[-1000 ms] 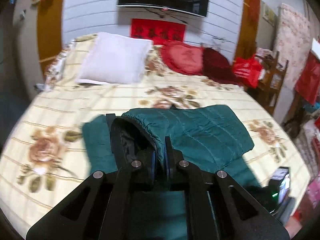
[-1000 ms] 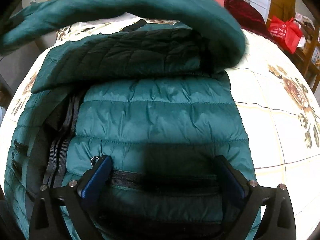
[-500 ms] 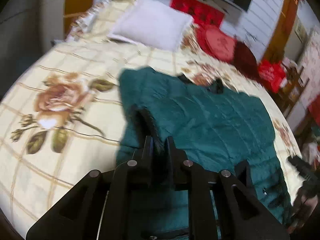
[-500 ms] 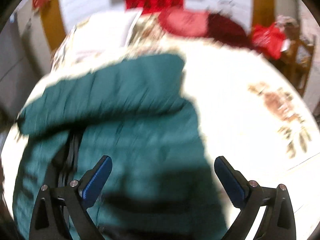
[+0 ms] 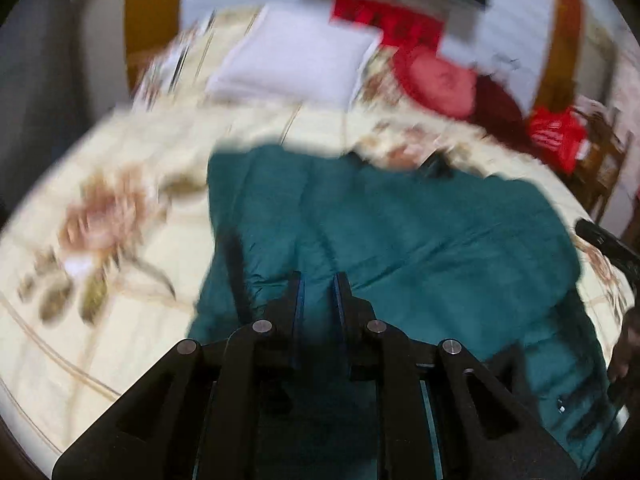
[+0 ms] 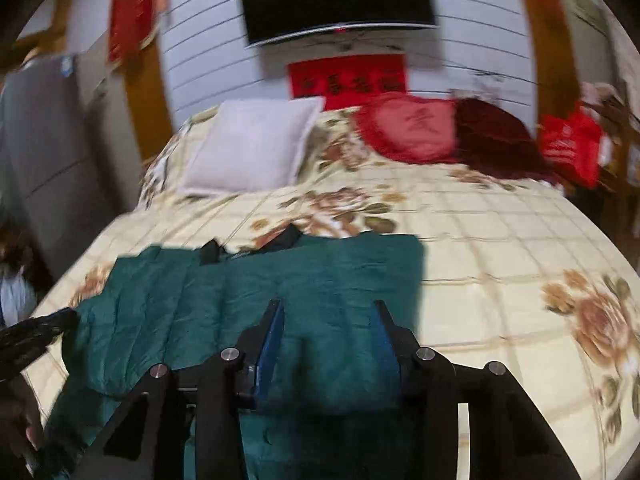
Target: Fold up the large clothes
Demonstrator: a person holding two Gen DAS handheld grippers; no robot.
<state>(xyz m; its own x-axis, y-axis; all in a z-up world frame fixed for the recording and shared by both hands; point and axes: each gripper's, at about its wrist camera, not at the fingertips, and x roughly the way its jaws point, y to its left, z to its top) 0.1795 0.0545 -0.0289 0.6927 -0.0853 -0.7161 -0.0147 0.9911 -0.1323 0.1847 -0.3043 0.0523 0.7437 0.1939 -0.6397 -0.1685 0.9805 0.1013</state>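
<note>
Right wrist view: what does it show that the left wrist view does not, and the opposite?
Only the right wrist view: the whole TV, the red banner in full, a grey cabinet, and the right gripper, jaws closing with nothing clearly between them.

Only the left wrist view: the left gripper, nearly shut, low over the jacket, and a wooden chair.

Both: the green jacket spread on the floral bed, the white pillow, the red cushion and the red bag.
</note>
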